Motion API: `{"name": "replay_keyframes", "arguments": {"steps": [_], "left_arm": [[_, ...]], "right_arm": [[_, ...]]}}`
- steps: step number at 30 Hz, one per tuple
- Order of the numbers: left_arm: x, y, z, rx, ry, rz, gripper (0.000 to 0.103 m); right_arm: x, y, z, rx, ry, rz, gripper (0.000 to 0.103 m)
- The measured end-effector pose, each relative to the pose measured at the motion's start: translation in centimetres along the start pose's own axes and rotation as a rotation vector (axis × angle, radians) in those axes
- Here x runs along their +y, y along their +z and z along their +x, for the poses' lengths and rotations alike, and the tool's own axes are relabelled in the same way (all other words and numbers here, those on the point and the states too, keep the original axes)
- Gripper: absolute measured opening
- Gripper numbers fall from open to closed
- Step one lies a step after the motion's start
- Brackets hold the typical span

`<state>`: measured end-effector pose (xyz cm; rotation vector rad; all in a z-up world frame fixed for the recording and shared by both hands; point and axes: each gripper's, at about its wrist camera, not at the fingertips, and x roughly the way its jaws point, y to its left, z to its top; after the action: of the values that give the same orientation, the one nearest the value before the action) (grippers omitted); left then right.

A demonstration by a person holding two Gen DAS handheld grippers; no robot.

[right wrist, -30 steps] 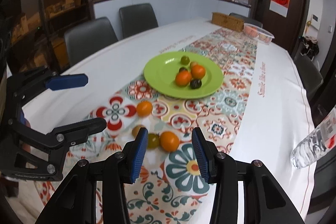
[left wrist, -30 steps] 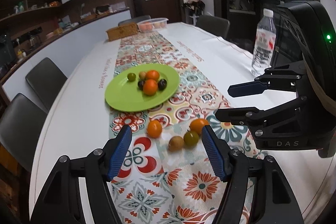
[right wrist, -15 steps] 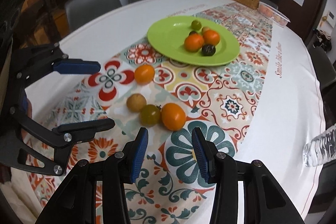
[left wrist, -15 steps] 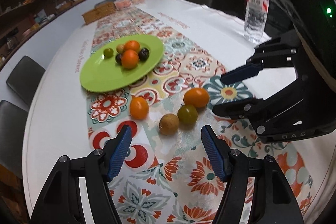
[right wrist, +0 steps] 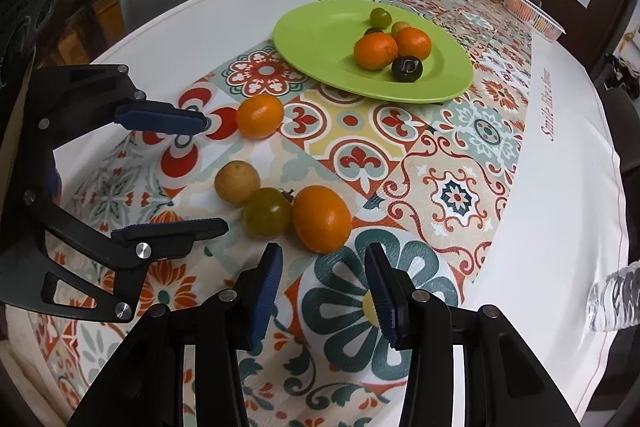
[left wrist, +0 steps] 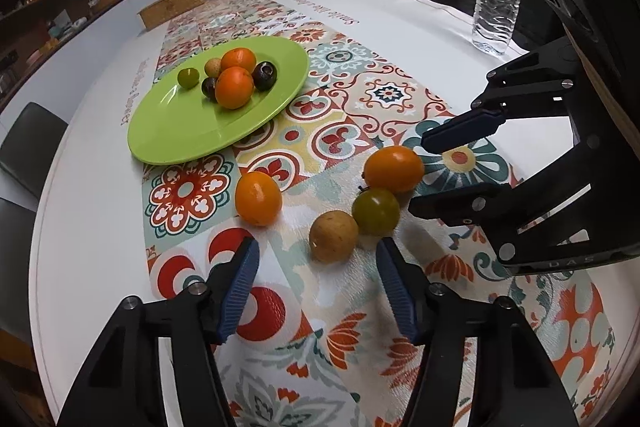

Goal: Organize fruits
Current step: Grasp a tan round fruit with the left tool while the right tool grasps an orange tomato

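4 loose fruits (left wrist: 334, 235) on runner; 6 on green plate (left wrist: 180, 131).

A lime-green plate (left wrist: 176, 143) sits upper left on a table runner (left wrist: 352, 99) patterned with red, teal and yellow floral tiles. The tablecloth (right wrist: 560, 187) is white. Blue ribbed pads (right wrist: 264, 291) line the black gripper fingers.

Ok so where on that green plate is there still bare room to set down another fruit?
The green plate is bare across its half nearest the lone orange fruit on the runner. Its far side is crowded: two oranges, two dark fruits, a green one and a tan one cluster there. Both the left gripper and the right gripper are open and empty.
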<state>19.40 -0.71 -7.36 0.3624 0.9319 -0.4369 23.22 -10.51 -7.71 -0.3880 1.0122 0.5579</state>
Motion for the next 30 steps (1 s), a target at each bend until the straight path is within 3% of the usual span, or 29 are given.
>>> {"name": "replay_keyframes", "arguments": {"steps": [12,16,19,30], "left_arm": [[0.8,0.1,1.0,0.009,-0.041,-0.040,0.043],[0.7,0.2,1.1,0.009,-0.057,-0.048,0.030],[0.7,0.2,1.2,0.005,-0.060,-0.047,0.026],[0.7,0.0,-0.3,-0.037,-0.046,-0.093,0.026]], "right_arm": [[-0.3,0.6,1.1,0.000,0.015,0.014,0.042],[-0.3,0.7,1.3,-0.003,0.025,0.023,0.031],[-0.3,0.7,1.3,-0.010,0.022,0.028,0.031],[-0.7,0.2,-0.2,-0.059,0.011,0.083,0.029]]}}
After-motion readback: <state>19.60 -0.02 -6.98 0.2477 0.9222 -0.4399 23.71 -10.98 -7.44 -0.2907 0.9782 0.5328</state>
